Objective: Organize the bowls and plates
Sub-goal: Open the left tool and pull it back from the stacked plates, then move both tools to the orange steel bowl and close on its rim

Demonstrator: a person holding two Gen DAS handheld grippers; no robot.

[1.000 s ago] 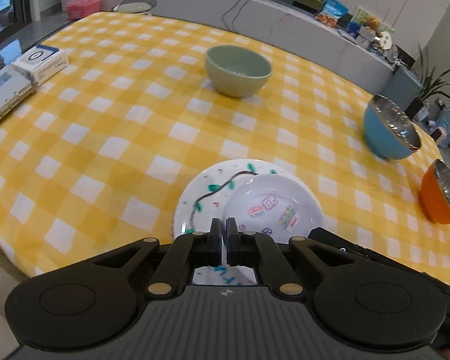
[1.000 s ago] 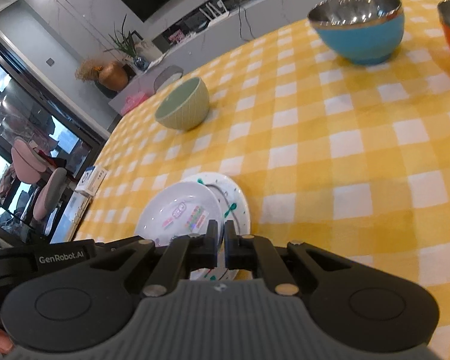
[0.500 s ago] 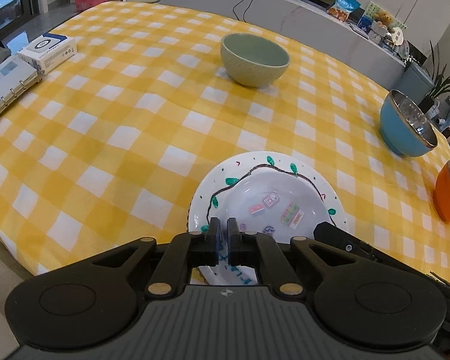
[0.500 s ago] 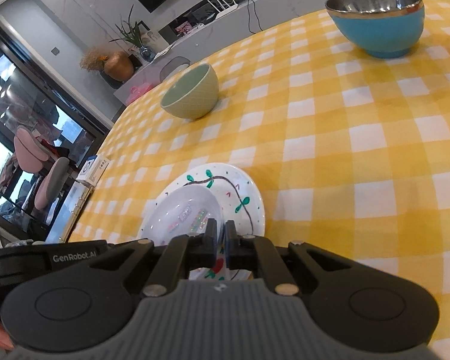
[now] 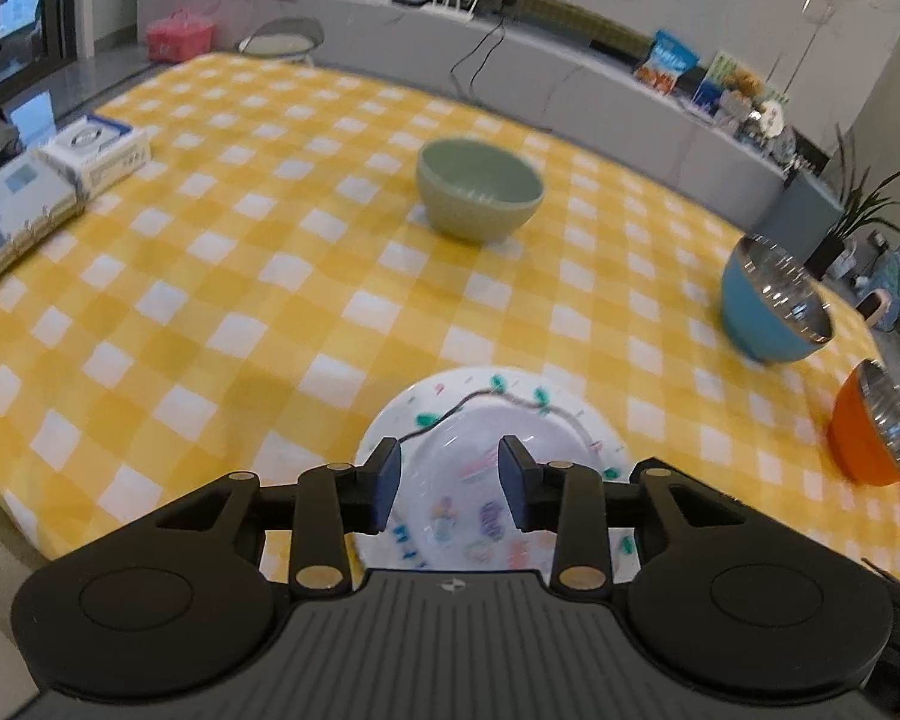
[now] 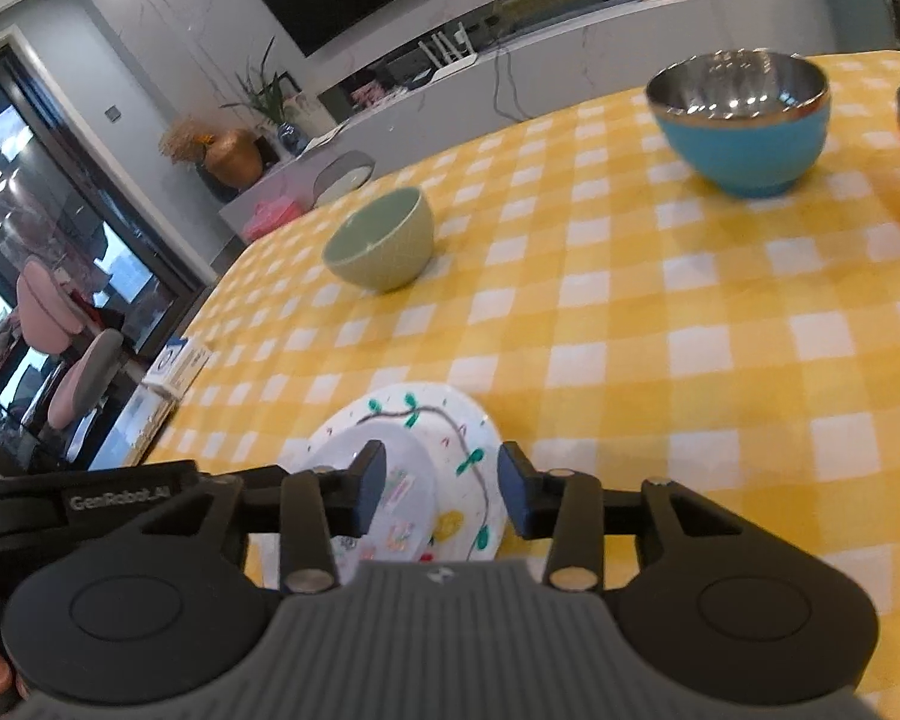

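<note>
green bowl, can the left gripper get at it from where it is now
Probably yes. The left gripper has just opened over the stacked plates, with nothing pinched between its fingers, and only bare checked tablecloth lies between it and the green bowl. The blue bowl sits well off to the side.

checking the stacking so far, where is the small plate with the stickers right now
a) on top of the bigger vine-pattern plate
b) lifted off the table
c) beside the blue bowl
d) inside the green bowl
a: the small plate lies on the bigger plate, flat on the table, well apart from the green bowl and the blue bowl.
</note>
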